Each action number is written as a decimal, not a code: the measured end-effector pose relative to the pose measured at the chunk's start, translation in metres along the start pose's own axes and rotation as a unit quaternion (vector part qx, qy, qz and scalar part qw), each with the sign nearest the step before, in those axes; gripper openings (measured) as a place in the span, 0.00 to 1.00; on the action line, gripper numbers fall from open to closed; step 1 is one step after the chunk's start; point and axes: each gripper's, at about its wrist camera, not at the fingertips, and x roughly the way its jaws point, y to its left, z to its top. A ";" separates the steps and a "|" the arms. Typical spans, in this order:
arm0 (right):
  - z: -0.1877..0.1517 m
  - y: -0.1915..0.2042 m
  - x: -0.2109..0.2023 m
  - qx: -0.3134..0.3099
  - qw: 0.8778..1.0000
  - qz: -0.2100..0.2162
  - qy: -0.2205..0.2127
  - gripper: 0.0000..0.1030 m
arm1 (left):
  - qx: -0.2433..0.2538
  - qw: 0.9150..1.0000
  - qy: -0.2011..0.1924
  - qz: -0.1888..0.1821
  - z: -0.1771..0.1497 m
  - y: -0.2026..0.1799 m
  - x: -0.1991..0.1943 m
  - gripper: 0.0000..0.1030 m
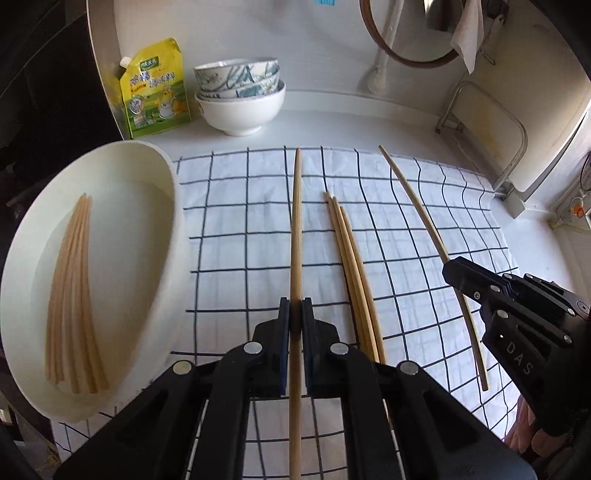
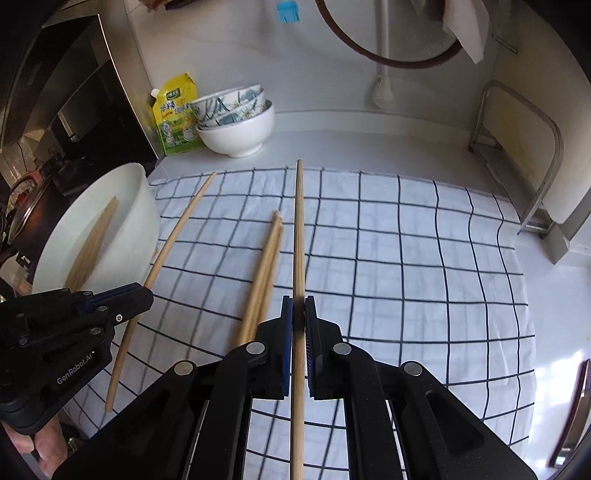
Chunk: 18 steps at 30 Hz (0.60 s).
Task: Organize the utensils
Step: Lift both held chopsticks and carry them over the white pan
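Observation:
My left gripper [image 1: 295, 314] is shut on a wooden chopstick [image 1: 296, 229] that points forward above the checked cloth [image 1: 236, 229]. My right gripper [image 2: 298, 314] is shut on another chopstick [image 2: 299, 236], also pointing forward. Each gripper shows in the other's view, the right one [image 1: 456, 271] and the left one [image 2: 142, 293]. Three chopsticks [image 1: 351, 258] lie together on the cloth between the grippers; they also show in the right wrist view [image 2: 264, 273]. A white oval tub [image 1: 173, 236] at the left holds several chopsticks [image 1: 72, 295].
Stacked bowls [image 1: 240, 99] and a yellow pouch [image 1: 155, 88] stand at the back of the counter. A metal-framed rack [image 2: 524, 155] stands at the right. A round wood-rimmed object [image 1: 406, 33] and a white cloth [image 1: 467, 33] hang on the wall. A dark appliance [image 2: 74, 99] is at the left.

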 end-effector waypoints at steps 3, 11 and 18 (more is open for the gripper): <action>0.016 0.026 -0.008 -0.013 1.000 0.019 -0.010 0.06 | -0.008 0.999 -0.025 0.018 0.007 0.024 -0.022 0.07; 0.061 0.122 0.003 -0.063 0.995 0.076 -0.020 0.06 | -0.061 0.994 -0.050 0.073 0.016 0.121 -0.055 0.07; 0.081 0.204 0.045 -0.098 0.989 0.107 0.007 0.06 | -0.087 0.990 -0.039 0.108 0.015 0.195 -0.046 0.07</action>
